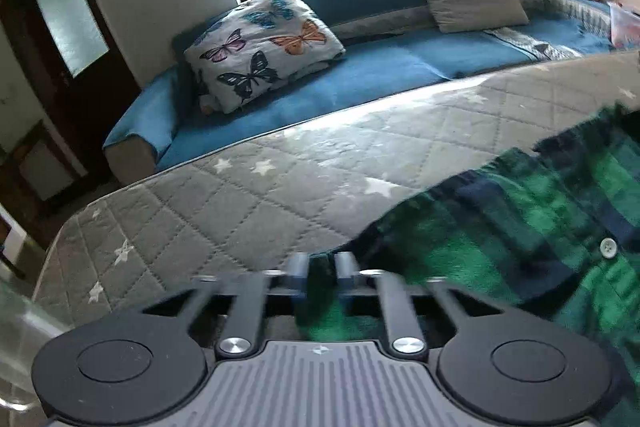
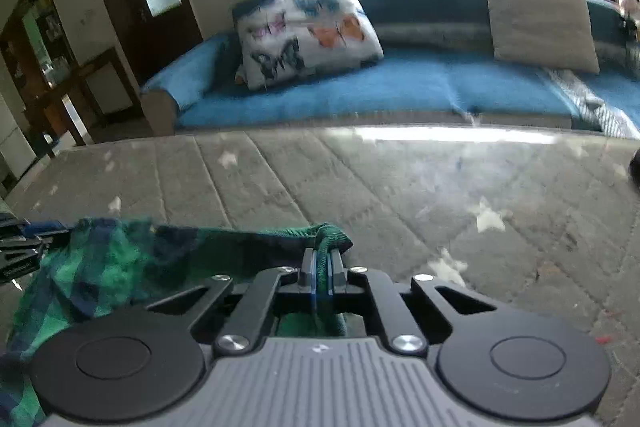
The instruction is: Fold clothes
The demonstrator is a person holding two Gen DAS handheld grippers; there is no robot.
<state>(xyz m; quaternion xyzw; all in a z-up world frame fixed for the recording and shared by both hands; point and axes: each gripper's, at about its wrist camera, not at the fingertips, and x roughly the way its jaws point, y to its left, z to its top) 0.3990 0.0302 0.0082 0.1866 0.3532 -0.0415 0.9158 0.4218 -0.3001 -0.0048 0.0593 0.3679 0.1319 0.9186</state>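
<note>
While both our grippers pinch the green plaid shirt (image 1: 520, 227) over the quilted mattress (image 1: 240, 195), left gripper (image 1: 322, 269) and right gripper (image 2: 322, 267) grip one edge running left-right; cloth hangs between them.

A grey quilted mattress (image 1: 248, 211) with white stars carries the work. On it lies a green and navy plaid shirt (image 1: 520, 211), spread toward four o'clock in the left wrist view and bunched toward eight o'clock in the right wrist view (image 2: 120, 259); one white button (image 1: 608, 248) shows.
</note>
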